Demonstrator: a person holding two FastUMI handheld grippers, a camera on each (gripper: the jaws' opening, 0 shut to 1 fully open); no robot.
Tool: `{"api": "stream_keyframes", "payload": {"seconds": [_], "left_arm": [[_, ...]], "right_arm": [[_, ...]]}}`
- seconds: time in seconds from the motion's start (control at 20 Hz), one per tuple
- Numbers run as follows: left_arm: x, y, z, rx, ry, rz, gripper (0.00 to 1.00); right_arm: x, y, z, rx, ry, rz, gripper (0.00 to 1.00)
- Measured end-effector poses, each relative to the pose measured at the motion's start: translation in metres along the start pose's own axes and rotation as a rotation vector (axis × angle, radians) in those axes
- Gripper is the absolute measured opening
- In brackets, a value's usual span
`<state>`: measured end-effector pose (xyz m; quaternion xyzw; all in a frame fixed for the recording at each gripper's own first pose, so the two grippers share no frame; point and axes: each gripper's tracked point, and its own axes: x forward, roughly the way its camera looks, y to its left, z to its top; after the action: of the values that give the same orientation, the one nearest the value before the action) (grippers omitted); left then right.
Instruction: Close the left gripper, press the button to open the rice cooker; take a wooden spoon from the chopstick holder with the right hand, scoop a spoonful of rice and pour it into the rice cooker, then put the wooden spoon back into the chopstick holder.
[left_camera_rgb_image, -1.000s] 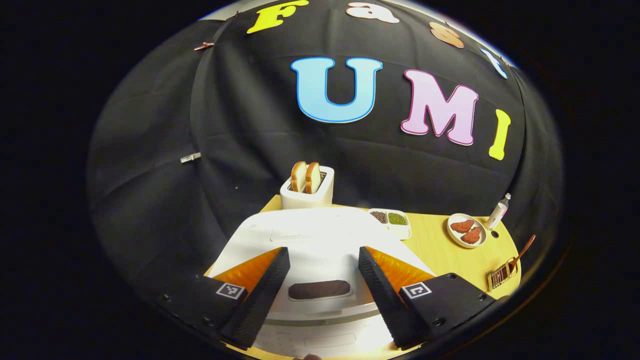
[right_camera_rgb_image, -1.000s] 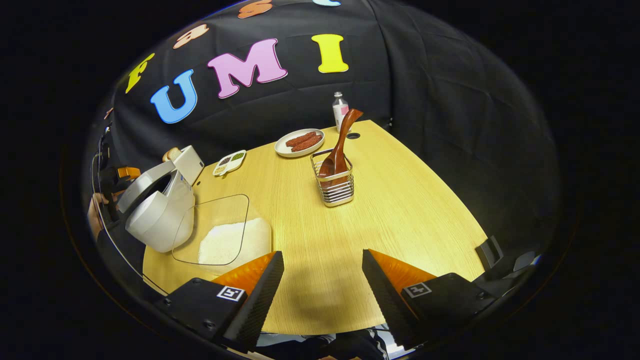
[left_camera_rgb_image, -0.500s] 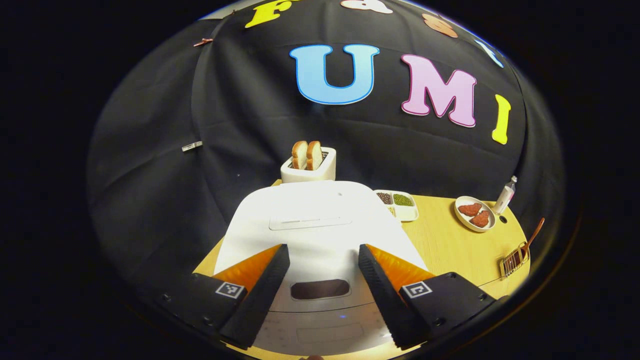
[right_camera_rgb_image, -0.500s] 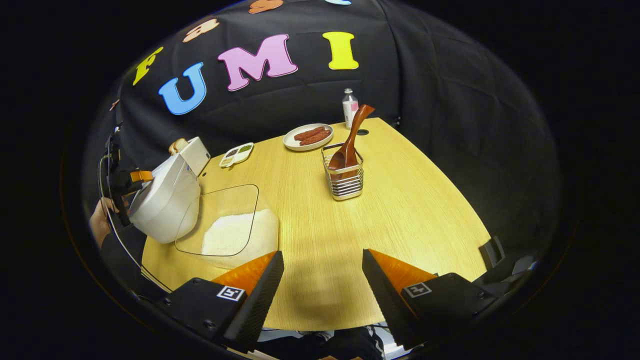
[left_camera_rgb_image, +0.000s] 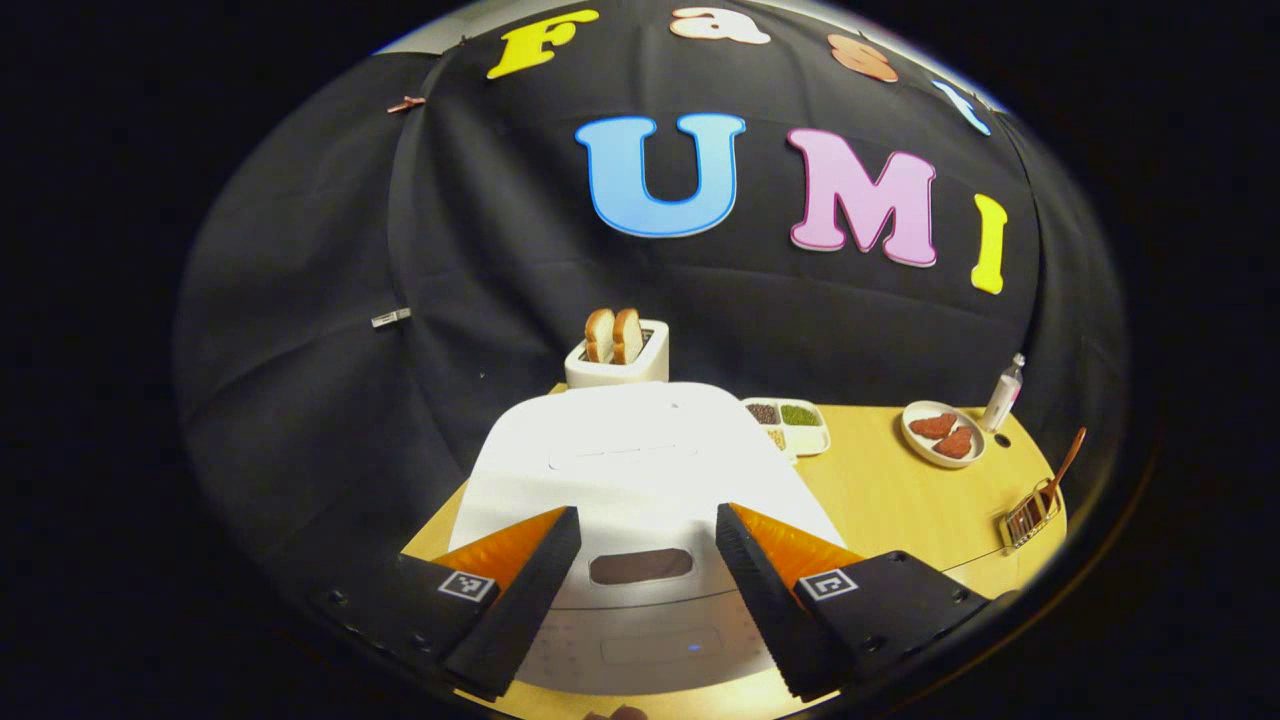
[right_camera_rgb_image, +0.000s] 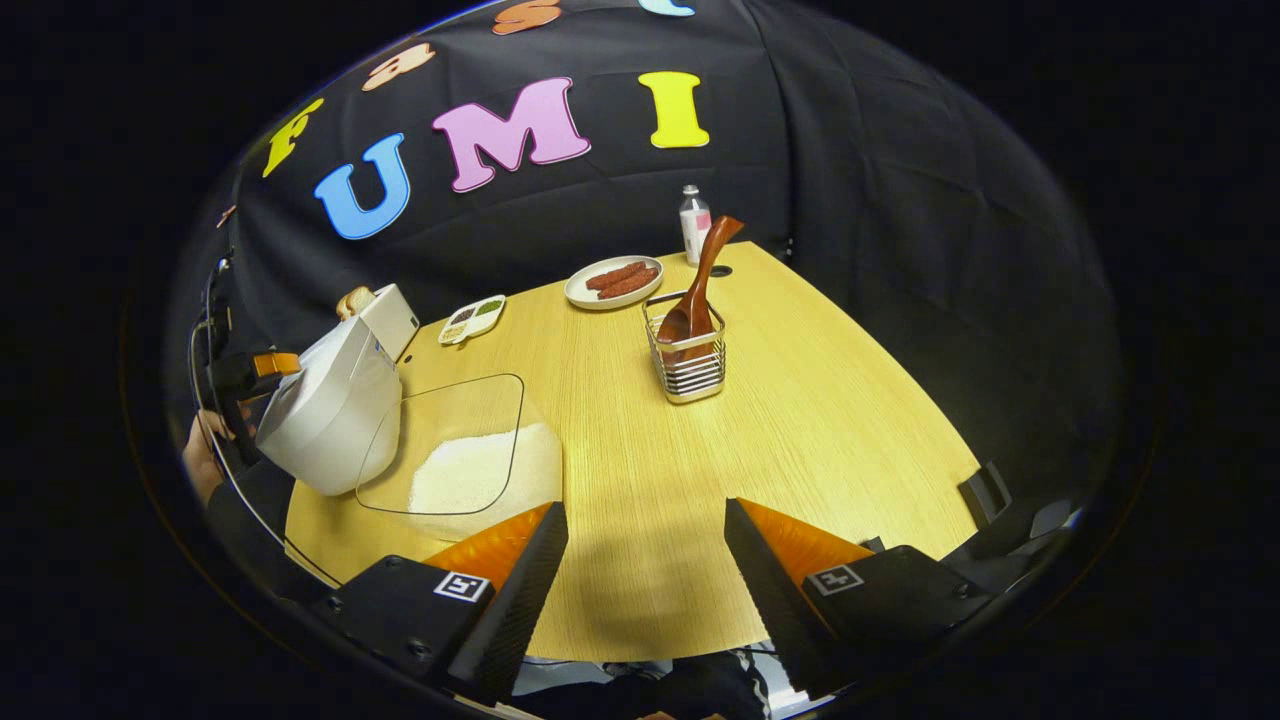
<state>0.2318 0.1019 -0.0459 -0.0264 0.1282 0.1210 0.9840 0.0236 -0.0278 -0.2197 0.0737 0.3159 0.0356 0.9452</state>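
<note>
— What's on the bench (right_camera_rgb_image: 800, 400), counted?

— One white rice cooker (left_camera_rgb_image: 640, 470), one toaster (left_camera_rgb_image: 612, 365) behind it with two slices of bread (left_camera_rgb_image: 613, 335), one divided tray of beans (left_camera_rgb_image: 790, 425) to the cooker's right, one plate (right_camera_rgb_image: 612, 282) carrying two pieces of meat, one small bottle (right_camera_rgb_image: 694, 222), one wire chopstick holder (right_camera_rgb_image: 686, 360) and one clear container of rice (right_camera_rgb_image: 470, 470) just beside the cooker.

— And the cooker itself?

— Lid down, smooth white top, a dark oval window (left_camera_rgb_image: 640, 566) near its front edge (a small blue light sits on the panel below). My left gripper (left_camera_rgb_image: 640, 590) hangs over that front edge, jaws wide apart and empty.

— The spoon?

— One wooden spoon (right_camera_rgb_image: 700, 285), dark reddish brown, standing tilted in the chopstick holder, well right of the cooker. My right gripper (right_camera_rgb_image: 645, 600) hovers above bare bench, jaws wide too, gripping nothing.
</note>
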Motion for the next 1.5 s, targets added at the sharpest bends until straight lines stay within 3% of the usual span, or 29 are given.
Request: {"api": "stream_keyframes", "payload": {"seconds": [0.15,0.35,0.8,1.1,1.5], "left_arm": [[-0.050,-0.011,0.022,-0.021,-0.113,-0.049,0.95],[-0.122,-0.016,0.036,0.047,-0.219,-0.100,0.95],[-0.250,-0.049,0.029,0.060,-0.260,-0.165,0.95],[-0.298,-0.080,0.035,0.041,-0.291,-0.152,0.95],[-0.319,-0.110,0.046,0.081,-0.337,-0.175,0.94]], "right_arm": [[-0.006,0.002,0.003,-0.003,-0.023,-0.022,0.99],[-0.024,0.010,0.039,-0.013,-0.118,-0.040,0.99],[-0.106,0.041,0.140,-0.102,-0.414,0.048,0.99],[-0.164,0.017,0.162,-0.130,-0.515,0.098,0.99],[-0.185,-0.022,0.172,-0.103,-0.580,0.081,0.98]]}}
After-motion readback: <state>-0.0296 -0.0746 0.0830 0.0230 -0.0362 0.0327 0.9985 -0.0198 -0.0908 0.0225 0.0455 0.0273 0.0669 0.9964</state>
